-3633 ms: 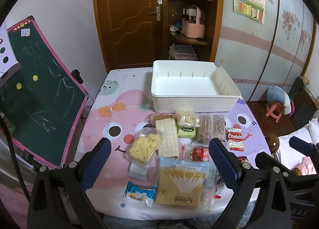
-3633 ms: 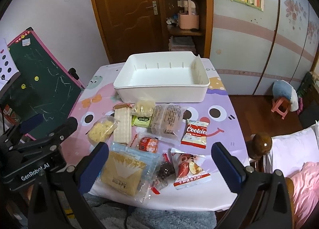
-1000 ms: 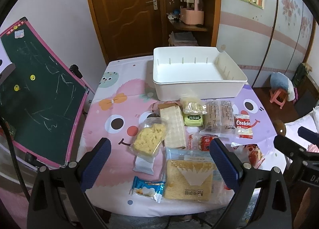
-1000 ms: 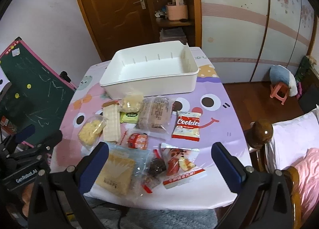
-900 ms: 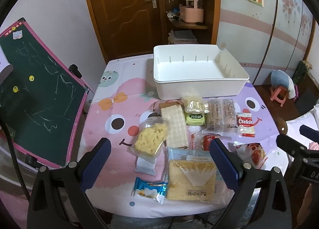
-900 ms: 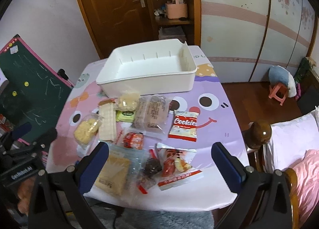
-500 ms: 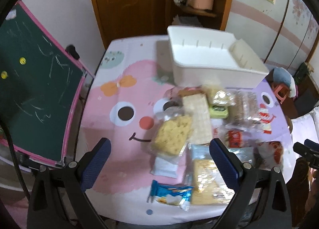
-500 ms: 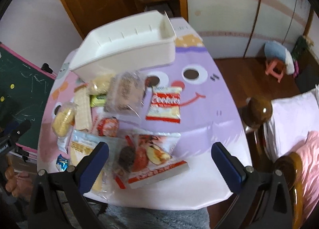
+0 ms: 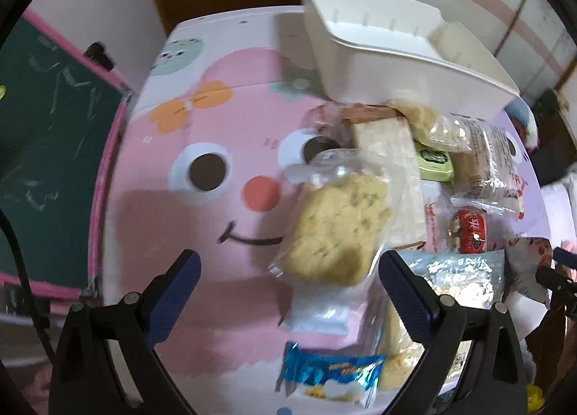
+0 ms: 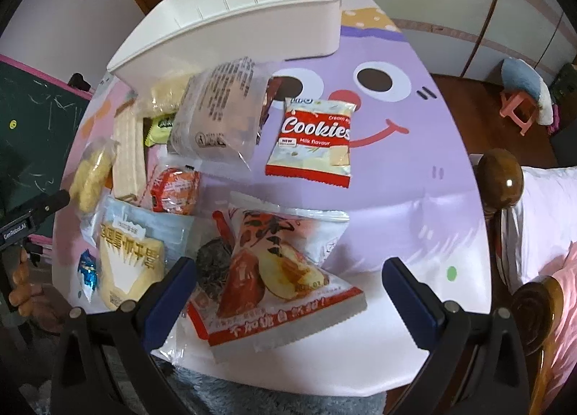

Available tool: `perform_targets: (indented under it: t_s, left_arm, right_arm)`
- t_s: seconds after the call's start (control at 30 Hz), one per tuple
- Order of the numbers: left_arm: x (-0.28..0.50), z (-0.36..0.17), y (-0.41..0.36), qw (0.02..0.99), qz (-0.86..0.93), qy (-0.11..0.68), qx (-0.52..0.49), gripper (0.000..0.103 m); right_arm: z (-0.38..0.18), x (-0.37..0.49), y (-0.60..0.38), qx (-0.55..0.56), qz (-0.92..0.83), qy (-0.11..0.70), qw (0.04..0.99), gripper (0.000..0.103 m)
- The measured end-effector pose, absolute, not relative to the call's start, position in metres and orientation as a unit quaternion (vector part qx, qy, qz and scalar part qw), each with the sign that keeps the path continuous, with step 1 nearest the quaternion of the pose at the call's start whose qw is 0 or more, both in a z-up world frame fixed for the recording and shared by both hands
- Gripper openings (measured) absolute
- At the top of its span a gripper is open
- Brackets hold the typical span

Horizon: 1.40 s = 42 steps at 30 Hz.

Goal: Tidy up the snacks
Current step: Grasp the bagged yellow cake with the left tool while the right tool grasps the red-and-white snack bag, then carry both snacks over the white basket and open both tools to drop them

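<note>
Several snack packs lie on a cartoon-print table in front of an empty white bin (image 9: 414, 54), which also shows in the right wrist view (image 10: 252, 25). My left gripper (image 9: 288, 292) is open and empty, low over a clear bag of yellow cake (image 9: 339, 223), with a small blue packet (image 9: 331, 375) near its fingers. My right gripper (image 10: 288, 288) is open and empty, just above a red-edged dried-fruit bag (image 10: 274, 281). A Cookies pack (image 10: 313, 140) and a clear bag of brown bars (image 10: 220, 112) lie further ahead.
A wafer pack (image 9: 393, 169), a green packet (image 9: 434, 162), a small red pack (image 10: 176, 191) and a large cracker bag (image 10: 133, 260) crowd the table's near side. A chalkboard (image 9: 47, 133) stands left. A wooden bedpost (image 10: 499, 177) and bed are right.
Both grippers have dropped and come in close over the snacks. The left now hangs over the yellow cake bag, the right over the dried-fruit bag. Both stay open.
</note>
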<state>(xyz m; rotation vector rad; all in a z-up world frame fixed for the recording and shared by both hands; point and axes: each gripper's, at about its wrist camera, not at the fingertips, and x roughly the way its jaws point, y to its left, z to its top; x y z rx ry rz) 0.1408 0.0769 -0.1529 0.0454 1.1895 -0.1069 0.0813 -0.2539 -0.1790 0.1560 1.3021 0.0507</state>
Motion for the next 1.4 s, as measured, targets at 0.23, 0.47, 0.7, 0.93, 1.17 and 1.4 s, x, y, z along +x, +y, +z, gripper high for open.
perform_targets:
  t_s: [0.23, 0.47, 0.7, 0.93, 1.17, 1.4]
  left_arm:
    - [0.167, -0.174, 0.051, 0.814, -0.064, 0.576, 0.05, 0.099]
    - [0.178, -0.193, 0.05, 0.793, -0.075, 0.605, 0.019, 0.062]
    - [0.175, -0.178, 0.06, 0.812, -0.063, 0.58, -0.004, 0.056]
    - [0.156, -0.105, 0.054, 0.846, -0.088, 0.526, -0.009, 0.056]
    - [0.175, -0.012, 0.019, 0.878, -0.128, 0.461, 0.008, 0.057]
    - [0.218, 0.05, -0.01, 0.904, -0.126, 0.409, 0.024, 0.057]
  right_arm:
    - [-0.201, 0.09, -0.25, 0.076, 0.038, 0.635, 0.768, 0.083]
    - [-0.206, 0.09, -0.25, 0.078, 0.045, 0.64, 0.763, 0.061]
    - [-0.188, 0.084, -0.24, 0.057, 0.049, 0.619, 0.782, 0.056]
    - [-0.136, 0.091, -0.228, 0.039, 0.064, 0.566, 0.821, 0.055]
    - [-0.051, 0.14, -0.227, 0.02, 0.062, 0.475, 0.878, 0.056]
    - [0.032, 0.2, -0.237, 0.037, 0.046, 0.389, 0.919, 0.056]
